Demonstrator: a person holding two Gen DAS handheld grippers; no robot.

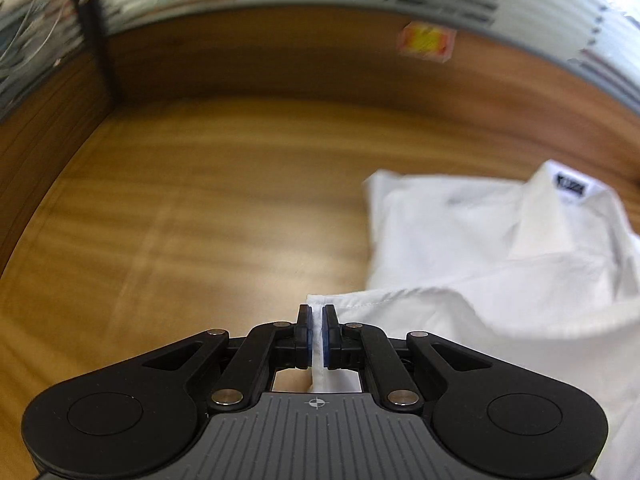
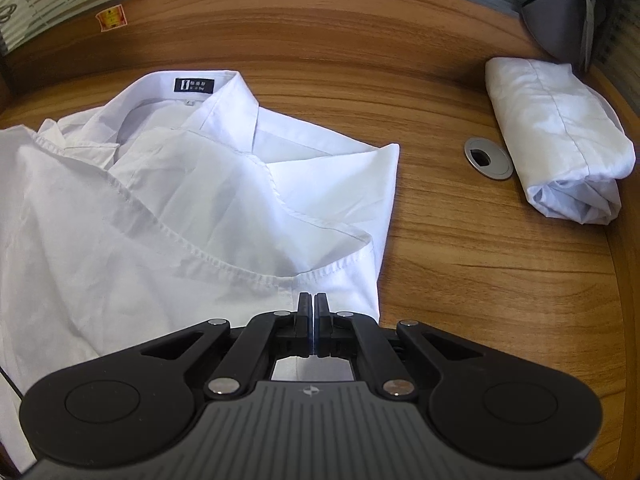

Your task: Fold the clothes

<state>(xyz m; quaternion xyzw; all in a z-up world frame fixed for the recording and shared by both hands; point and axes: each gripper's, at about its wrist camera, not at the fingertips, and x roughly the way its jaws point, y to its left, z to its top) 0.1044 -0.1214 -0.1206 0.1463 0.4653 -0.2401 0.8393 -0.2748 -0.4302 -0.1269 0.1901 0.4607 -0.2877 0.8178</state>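
White cotton tells most of it: one folded shirt point(image 2: 558, 142) already lies finished at two o'clock on the wooden desk point(image 2: 480, 260), beside a round cable port point(image 2: 487, 159). The second shirt point(image 2: 180, 200) lies at the desk's middle, collar point(image 2: 208, 100) at twelve o'clock, its sides turned in and its hem doubled up toward the collar. The left gripper point(image 1: 317, 320) is clamped on a hem corner, and the right gripper point(image 2: 311, 312), jaws together, seems to pinch the hem too. Judging by this, the last fold remains unfinished.
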